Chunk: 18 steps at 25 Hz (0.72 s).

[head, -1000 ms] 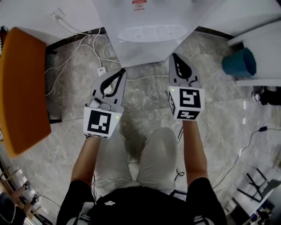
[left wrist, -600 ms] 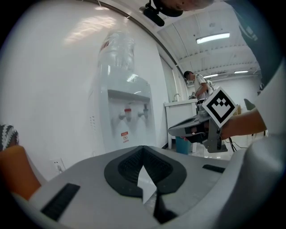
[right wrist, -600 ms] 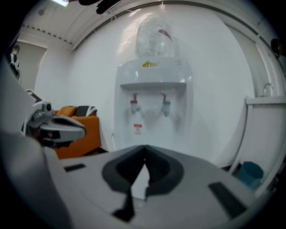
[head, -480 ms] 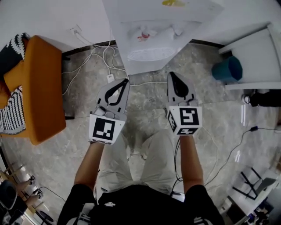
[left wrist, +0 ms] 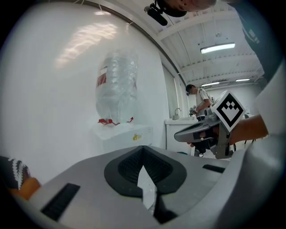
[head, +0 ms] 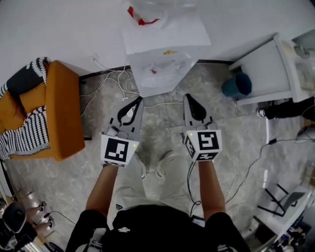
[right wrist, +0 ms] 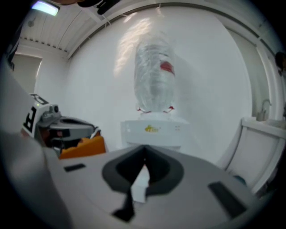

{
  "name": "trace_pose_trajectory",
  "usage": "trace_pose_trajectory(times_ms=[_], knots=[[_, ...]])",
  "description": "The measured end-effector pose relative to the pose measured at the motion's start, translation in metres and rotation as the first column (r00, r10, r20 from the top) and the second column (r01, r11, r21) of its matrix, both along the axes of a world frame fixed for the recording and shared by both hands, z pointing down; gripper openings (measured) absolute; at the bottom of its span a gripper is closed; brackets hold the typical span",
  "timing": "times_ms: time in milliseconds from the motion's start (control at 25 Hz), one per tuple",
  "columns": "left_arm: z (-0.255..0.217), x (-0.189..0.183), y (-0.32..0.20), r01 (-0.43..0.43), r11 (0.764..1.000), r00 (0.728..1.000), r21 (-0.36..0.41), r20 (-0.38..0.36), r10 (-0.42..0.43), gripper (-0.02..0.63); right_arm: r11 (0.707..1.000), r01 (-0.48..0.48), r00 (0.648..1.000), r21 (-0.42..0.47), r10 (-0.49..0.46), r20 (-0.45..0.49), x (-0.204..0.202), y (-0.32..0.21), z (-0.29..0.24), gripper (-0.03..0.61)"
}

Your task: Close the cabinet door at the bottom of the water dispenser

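A grey marbled floor [head: 162, 120] meets a white wall, seen from steeply above. At far left stands an orange chair [head: 64, 118] draped with a black-and-white striped cloth [head: 22, 130]. White cables [head: 106, 81] trail over the floor beside it. The left gripper [head: 140, 98] and the right gripper [head: 187, 96] are held side by side, apart from the water dispenser [head: 165, 54] ahead of them. Each has its jaws together on nothing. To the right sit a teal bin [head: 236, 84] and a white counter [head: 266, 69].

The cabinet door at the dispenser's foot cannot be made out. From overhead the front is steeply foreshortened, and in both gripper views the jaws cover the lower body (only the top panel and the clear bottle [head: 157, 9] show).

Against a second earlier, both grippers have come up and the head view takes in more. Then the dispenser's drip grille sat at the top edge; now the bottle and the striped cloth show.

Only the left gripper view shows a person [left wrist: 199, 100] standing far off under ceiling lights [left wrist: 218, 48].
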<state>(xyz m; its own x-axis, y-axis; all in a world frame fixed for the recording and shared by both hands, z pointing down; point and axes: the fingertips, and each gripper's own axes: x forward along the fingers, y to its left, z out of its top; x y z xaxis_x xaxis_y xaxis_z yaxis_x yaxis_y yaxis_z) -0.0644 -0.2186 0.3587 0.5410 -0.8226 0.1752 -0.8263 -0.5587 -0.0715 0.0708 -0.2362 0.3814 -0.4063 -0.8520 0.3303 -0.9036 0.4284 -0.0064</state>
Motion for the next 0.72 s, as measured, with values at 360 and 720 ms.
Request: trace_pose_trajectory(times_ms=[360, 720], knots=[[-0.14, 0.006, 0.012, -0.016, 0.999, 1.0, 0.032, -0.019, 0.017, 0.009, 0.999, -0.002, 1.0, 0.052, 0.001, 0.022, 0.001, 0.015, -0.145, 0.035], [-0.253, 0.007, 0.028, -0.01, 0.997, 1.0, 0.082, -0.026, 0.012, 0.008, 0.996, -0.016, 0.999, 0.09, 0.013, 0.035, 0.018, 0.029, -0.249, 0.035]])
